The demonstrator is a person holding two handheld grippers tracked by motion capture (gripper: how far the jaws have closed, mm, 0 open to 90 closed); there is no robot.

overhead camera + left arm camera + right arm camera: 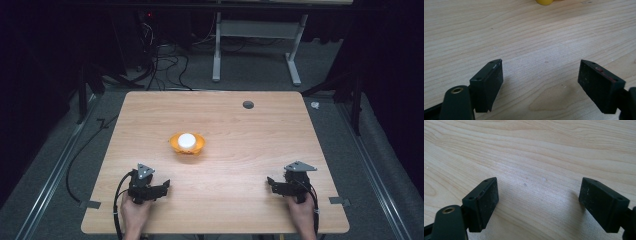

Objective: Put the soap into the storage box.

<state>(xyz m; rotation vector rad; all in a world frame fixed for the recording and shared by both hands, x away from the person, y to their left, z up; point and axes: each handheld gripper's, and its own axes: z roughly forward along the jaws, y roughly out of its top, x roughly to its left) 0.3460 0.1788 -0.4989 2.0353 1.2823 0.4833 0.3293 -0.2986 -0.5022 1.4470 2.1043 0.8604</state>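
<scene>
An orange bowl [187,144] with a white round object [186,140] in it sits near the middle of the wooden table [225,125]. Its yellow-orange edge [544,2] peeks in at the top of the left gripper view. My left gripper [162,186] rests low at the front left, held by a hand, jaws apart with bare wood between them [540,77]. My right gripper [272,184] rests at the front right, also open over bare wood [537,195]. Both stand well short of the bowl.
A dark round grommet [248,104] sits in the table's far right part. Behind the table are cables on the grey floor [165,60] and a white desk frame [255,45]. Tape tabs mark the front corners [340,200].
</scene>
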